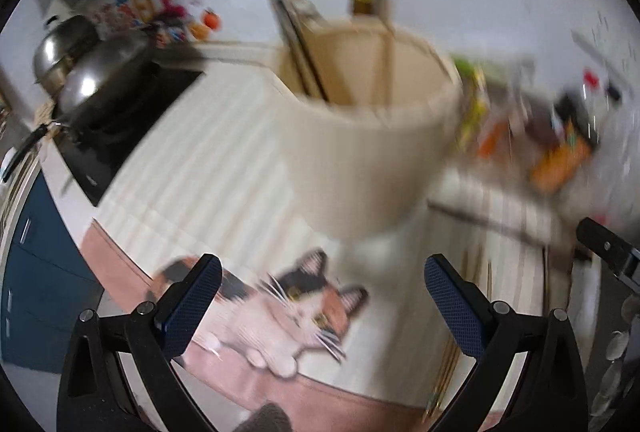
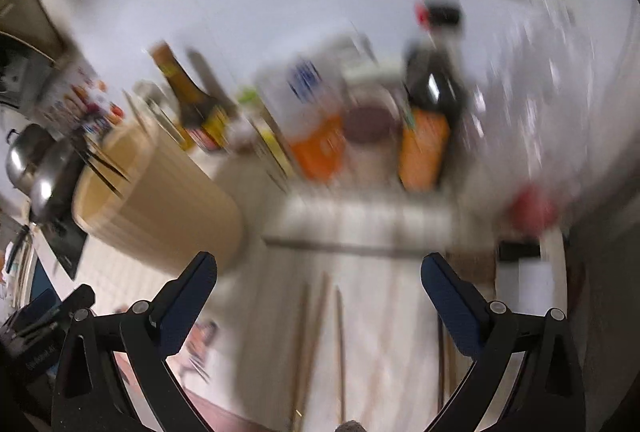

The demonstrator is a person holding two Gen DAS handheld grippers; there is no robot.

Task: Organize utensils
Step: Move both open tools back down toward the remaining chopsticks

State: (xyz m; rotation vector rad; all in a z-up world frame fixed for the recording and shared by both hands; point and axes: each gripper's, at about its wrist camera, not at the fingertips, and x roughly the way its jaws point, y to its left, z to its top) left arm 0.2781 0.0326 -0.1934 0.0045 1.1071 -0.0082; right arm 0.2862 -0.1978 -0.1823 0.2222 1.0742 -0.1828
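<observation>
A tall cream utensil holder (image 1: pixel 372 135) stands on a cat-print mat (image 1: pixel 288 304), with several chopsticks (image 1: pixel 304 51) leaning inside it. My left gripper (image 1: pixel 322 272) hangs open just in front of it, nothing between its fingers. More wooden chopsticks (image 1: pixel 452 352) lie on the mat by the left gripper's right finger. In the right wrist view the same holder (image 2: pixel 160 207) sits at the left. My right gripper (image 2: pixel 318 272) is open and empty above loose chopsticks (image 2: pixel 320 332) lying on the mat. Both views are blurred.
A steel pot (image 1: pixel 80 71) sits on a black cooktop (image 1: pixel 132 119) at the left. Sauce bottles (image 2: pixel 432 103) and jars (image 2: pixel 320 135) crowd the back of the counter against the white wall. A black knife handle (image 1: pixel 608 248) lies at the right edge.
</observation>
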